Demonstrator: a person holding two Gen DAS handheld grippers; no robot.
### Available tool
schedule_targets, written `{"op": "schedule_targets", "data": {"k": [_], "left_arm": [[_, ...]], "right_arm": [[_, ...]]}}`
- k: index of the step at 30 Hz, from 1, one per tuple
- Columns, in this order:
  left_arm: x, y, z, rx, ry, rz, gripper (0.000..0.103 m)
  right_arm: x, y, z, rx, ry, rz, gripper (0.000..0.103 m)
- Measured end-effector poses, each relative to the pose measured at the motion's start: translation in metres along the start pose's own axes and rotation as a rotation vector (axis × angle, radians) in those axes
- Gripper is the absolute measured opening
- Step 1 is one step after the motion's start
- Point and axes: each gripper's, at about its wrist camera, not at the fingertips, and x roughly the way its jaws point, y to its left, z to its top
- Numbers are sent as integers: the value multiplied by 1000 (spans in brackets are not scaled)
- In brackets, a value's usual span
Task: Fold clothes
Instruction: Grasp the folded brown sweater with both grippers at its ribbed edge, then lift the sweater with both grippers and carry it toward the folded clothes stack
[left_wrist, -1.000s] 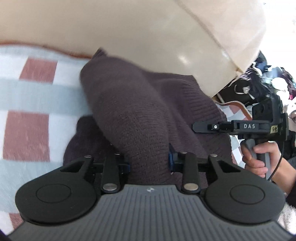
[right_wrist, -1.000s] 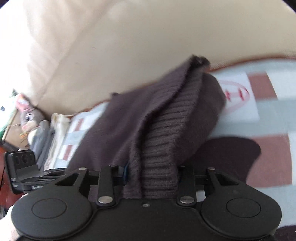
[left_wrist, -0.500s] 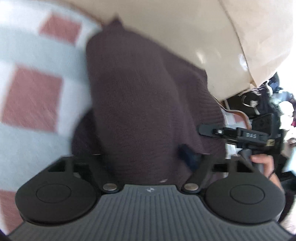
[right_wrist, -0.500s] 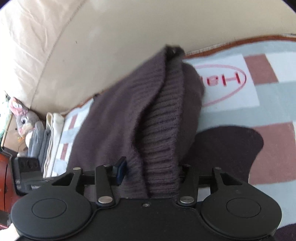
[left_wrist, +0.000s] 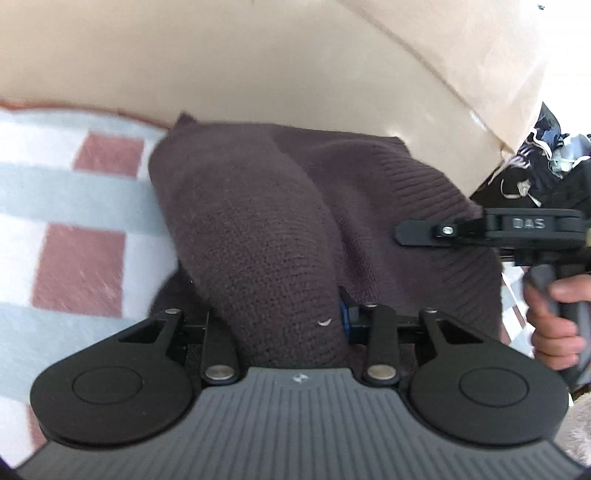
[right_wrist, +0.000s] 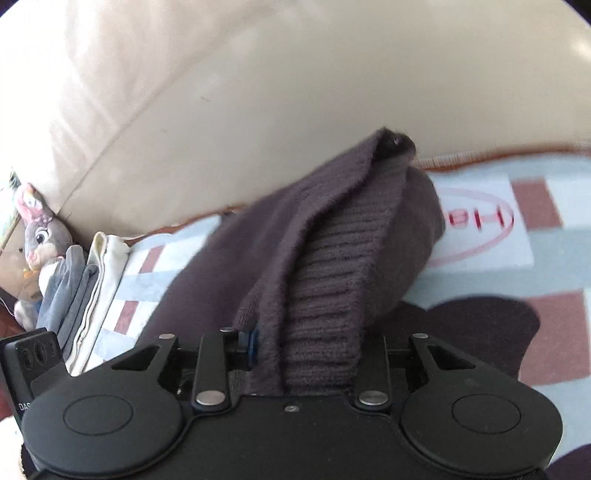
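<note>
A dark brown knit sweater (left_wrist: 240, 229) lies bunched on a checked blanket (left_wrist: 74, 192) against a cream sofa back. My left gripper (left_wrist: 277, 314) has a thick fold of it between its fingers; the jaws are closing and the blue pad presses into the knit. In the right wrist view my right gripper (right_wrist: 310, 339) is closing on the sweater's (right_wrist: 332, 258) ribbed edge, which rises from the jaws in a ridge. The right gripper (left_wrist: 406, 232) also shows at the left view's right edge, held by a hand (left_wrist: 554, 325).
A stack of folded pale clothes (right_wrist: 92, 280) and a plush rabbit (right_wrist: 40, 236) sit at the blanket's far left. The cream sofa back (right_wrist: 332, 92) rises right behind the sweater. Dark clothes (left_wrist: 546, 158) are piled beyond the sofa's end.
Both pairs of jaws spread wider half a second ago and have closed back onto the sweater. Both views swung briefly and came back near their earlier framing.
</note>
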Motion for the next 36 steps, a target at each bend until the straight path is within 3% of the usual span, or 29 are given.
{"op": "schedule_targets", "data": {"k": [8, 15, 21, 25, 28, 31, 36], "left_arm": [[-89, -41, 18, 184, -151, 63, 35], [-202, -27, 71, 134, -180, 51, 35], [-312, 8, 122, 53, -194, 73, 35], [-383, 51, 128, 9, -208, 106, 35], [-433, 85, 126, -38, -206, 155, 35], [-464, 125, 125, -57, -197, 268, 35], [-503, 203, 143, -136, -198, 459, 35]], "right_arm": [[-58, 65, 12, -107, -155, 41, 37], [-99, 158, 33, -195, -237, 136, 37], [-107, 245, 72, -155, -166, 266, 36], [-100, 313, 78, -223, -130, 355, 36], [-78, 369, 63, -292, -100, 411, 36], [-39, 422, 45, -367, -81, 438, 35], [39, 476, 32, -300, 2, 537, 34]]}}
